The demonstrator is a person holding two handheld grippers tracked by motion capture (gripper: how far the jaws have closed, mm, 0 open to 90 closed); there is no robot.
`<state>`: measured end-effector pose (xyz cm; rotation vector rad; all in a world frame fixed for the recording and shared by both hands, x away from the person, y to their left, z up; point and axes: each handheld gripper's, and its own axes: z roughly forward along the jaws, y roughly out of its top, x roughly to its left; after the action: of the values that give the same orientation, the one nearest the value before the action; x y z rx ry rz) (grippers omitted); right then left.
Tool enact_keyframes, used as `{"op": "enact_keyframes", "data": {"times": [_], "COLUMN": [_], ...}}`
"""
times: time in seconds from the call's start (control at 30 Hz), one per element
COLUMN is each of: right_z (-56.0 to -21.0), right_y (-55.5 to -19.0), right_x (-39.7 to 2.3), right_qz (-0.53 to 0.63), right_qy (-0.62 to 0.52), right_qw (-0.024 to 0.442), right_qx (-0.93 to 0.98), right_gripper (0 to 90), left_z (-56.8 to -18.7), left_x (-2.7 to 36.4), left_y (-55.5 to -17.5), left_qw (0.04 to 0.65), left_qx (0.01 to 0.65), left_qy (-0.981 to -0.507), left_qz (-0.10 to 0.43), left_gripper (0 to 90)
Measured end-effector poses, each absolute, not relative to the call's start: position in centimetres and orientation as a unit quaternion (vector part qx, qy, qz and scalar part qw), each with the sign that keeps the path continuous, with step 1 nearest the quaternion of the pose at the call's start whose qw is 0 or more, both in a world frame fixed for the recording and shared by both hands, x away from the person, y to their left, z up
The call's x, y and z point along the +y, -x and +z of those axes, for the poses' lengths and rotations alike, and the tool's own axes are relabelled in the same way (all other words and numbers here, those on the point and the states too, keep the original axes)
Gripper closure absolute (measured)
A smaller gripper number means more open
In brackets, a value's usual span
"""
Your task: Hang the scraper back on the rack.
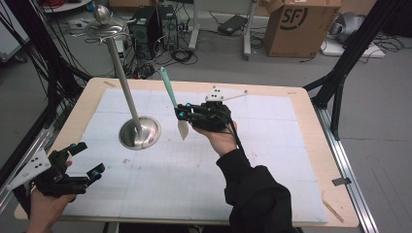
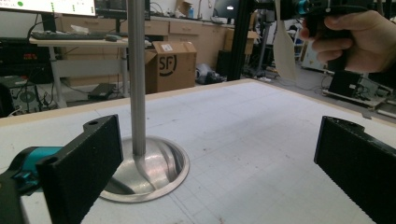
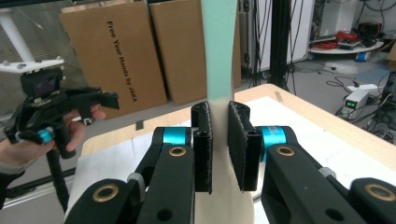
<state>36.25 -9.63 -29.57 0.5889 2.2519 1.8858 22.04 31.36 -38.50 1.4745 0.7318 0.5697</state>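
Observation:
My right gripper (image 1: 180,114) is shut on a spatula (image 1: 170,90) with a teal handle and a cream blade, held upright above the middle of the table. In the right gripper view the pads (image 3: 203,140) clamp the spatula (image 3: 218,51) where the handle meets the blade. A metal stand (image 1: 140,133) with a round dished base and a tall leaning pole is just left of it. My left gripper (image 1: 88,158) is open and holds nothing near the table's front left corner. In its own view, the left gripper (image 2: 219,168) frames the stand (image 2: 154,170), with the spatula blade (image 2: 285,51) at the upper right.
A white gridded mat (image 1: 194,165) covers the wooden table. The stand's top dish (image 1: 104,26) carries a metal ball high above the back left edge. A cardboard box (image 1: 296,26), computer towers (image 1: 145,24) and black frame legs (image 1: 340,73) stand on the floor beyond.

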Motion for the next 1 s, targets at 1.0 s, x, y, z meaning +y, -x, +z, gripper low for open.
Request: {"op": "enact_keyframes", "data": {"times": [1.0], "right_z": [-24.6], "right_y": [-38.8], "right_x": [-5.1], "right_qz": [0.612], "right_qy": [-0.185], "right_qw": [0.111], "right_qx": [0.761], "right_gripper": [80.9], "left_z": [-38.3], "left_x": [31.7], "left_y": [-21.8], "left_qw": [0.651], "left_qx": [0.310], "left_qy": [-0.645], "left_qz": [0.254], "left_gripper": [1.7]}}
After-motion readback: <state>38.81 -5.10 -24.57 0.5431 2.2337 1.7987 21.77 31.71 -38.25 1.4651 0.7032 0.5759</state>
